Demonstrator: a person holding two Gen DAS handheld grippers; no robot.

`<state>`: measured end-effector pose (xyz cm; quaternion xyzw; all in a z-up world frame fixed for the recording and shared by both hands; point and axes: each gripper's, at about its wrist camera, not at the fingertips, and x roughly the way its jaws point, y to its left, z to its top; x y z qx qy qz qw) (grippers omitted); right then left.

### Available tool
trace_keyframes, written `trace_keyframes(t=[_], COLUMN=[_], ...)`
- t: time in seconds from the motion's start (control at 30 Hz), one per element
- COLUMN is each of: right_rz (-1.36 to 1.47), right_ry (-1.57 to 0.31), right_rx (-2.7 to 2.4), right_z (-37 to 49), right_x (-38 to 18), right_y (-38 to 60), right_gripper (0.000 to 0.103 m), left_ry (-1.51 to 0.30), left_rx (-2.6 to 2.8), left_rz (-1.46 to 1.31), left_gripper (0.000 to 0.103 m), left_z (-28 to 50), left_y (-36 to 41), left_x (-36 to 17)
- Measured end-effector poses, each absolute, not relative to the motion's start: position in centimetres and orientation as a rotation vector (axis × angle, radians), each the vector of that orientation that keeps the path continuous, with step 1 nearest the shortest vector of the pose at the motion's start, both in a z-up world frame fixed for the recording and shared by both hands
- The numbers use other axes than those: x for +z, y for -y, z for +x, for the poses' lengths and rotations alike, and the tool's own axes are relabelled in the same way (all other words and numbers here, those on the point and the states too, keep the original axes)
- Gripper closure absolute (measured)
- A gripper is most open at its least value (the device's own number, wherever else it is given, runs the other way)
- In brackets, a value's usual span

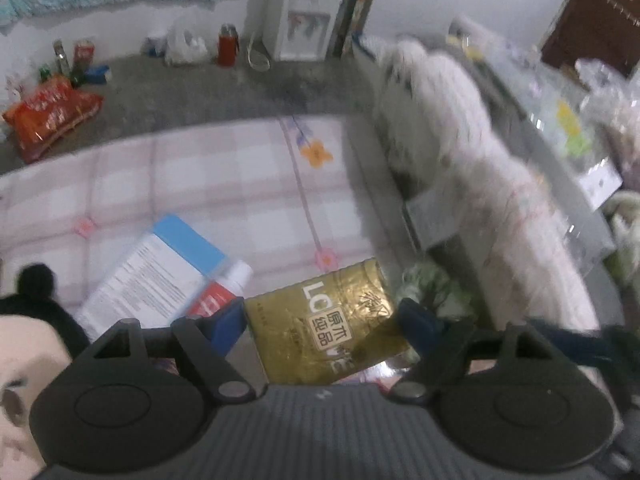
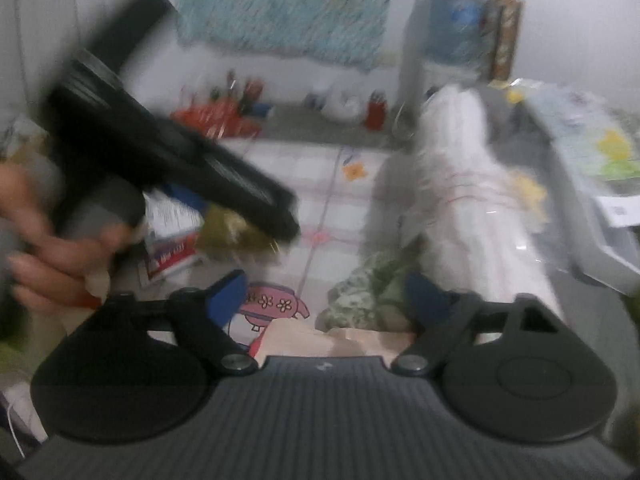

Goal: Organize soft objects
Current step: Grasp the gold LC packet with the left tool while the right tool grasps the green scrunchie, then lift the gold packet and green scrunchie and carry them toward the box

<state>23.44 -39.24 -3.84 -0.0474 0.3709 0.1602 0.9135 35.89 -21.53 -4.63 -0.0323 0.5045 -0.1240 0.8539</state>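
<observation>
Item in hand: gold tissue pack clamped in my left gripper above the checked bed sheet; right gripper parted, empty, over floral cloth; next, probably, placing pack tidily.

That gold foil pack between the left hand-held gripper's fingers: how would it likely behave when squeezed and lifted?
The gold foil pack looks wrinkled and dented, so it probably gives under pressure. Its glossy film may be slippery. It looks light for its size, though that is a guess.

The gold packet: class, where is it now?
In the left wrist view, the gold packet sits between the left gripper fingers, right of the toothpaste tube.
</observation>
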Motion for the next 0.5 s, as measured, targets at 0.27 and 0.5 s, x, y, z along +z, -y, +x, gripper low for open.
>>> trace_keyframes(t=[0.27,0.5], right_rz=[-0.159,-0.327], right_ry=[-1.009,-1.064], right_rx=[0.313,0.255], right_z=[31.2,32.1], right_x=[-8.8,-10.6], right_y=[38.3,36.3], right_gripper=[0.055,0.072], left_ry=[-0.996,-0.998], left_rx=[-0.268,-0.287], left_rz=[-0.077,-0.088], left_gripper=[0.02,0.02], left_z=[35.9,35.6], left_y=[20.4,20.1], left_x=[-2.5,-2.6])
